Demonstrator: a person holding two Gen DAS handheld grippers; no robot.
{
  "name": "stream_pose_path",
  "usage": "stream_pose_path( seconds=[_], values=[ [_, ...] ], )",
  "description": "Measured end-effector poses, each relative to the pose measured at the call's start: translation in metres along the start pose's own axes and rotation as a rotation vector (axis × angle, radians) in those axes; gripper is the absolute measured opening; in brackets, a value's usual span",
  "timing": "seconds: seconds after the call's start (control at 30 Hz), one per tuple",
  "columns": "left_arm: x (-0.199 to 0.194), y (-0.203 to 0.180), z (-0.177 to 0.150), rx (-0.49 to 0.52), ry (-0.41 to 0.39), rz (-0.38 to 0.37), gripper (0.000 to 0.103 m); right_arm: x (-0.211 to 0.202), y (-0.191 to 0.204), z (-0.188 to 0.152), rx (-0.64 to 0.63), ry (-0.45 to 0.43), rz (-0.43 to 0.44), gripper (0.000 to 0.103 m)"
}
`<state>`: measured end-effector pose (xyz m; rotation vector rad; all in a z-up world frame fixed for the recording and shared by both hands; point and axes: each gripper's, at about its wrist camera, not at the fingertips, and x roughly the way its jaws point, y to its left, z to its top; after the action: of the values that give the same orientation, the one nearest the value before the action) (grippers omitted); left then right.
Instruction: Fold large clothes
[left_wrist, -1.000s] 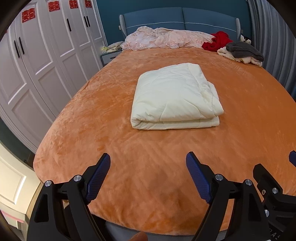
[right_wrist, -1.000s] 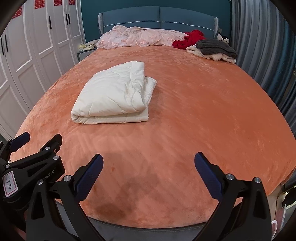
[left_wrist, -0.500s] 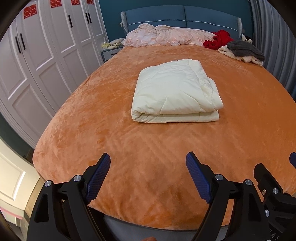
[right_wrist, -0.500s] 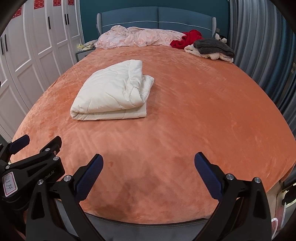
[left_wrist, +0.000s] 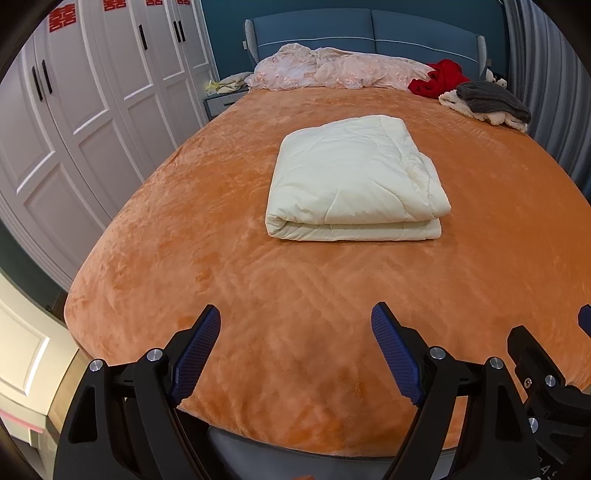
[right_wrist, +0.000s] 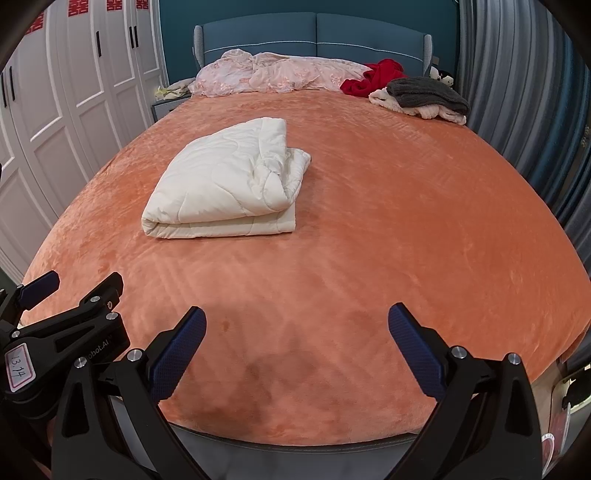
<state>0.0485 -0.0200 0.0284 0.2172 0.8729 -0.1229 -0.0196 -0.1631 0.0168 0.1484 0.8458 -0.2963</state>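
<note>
Cream quilted comforter (left_wrist: 354, 177), folded into a thick rectangle, lies mid-bed on the orange plush bedspread (left_wrist: 258, 295), at 12 o'clock from both grippers and well apart from them. Left gripper (left_wrist: 295, 347) and right gripper (right_wrist: 297, 349): fingers spread wide, nothing between them.

Risk, as judged: the loose upper layer at the bundle's 3 o'clock edge could slump open if grabbed one-sided.

Writing: label "13.14" (right_wrist: 17, 367) and partial "obot.AI" on the left gripper's body; red paper characters (left_wrist: 61, 18) on white wardrobe doors (left_wrist: 92, 110).
</note>
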Motion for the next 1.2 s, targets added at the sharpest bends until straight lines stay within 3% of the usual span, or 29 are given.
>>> stream_pose_path(
  seconds=[1.2],
  values=[
    [0.0058,0.0083,-0.0022,-0.022,0.022,-0.011,0.081,0.0051,0.0027,0.0013,-0.007,0.011,0.007,0.097]
  ],
)
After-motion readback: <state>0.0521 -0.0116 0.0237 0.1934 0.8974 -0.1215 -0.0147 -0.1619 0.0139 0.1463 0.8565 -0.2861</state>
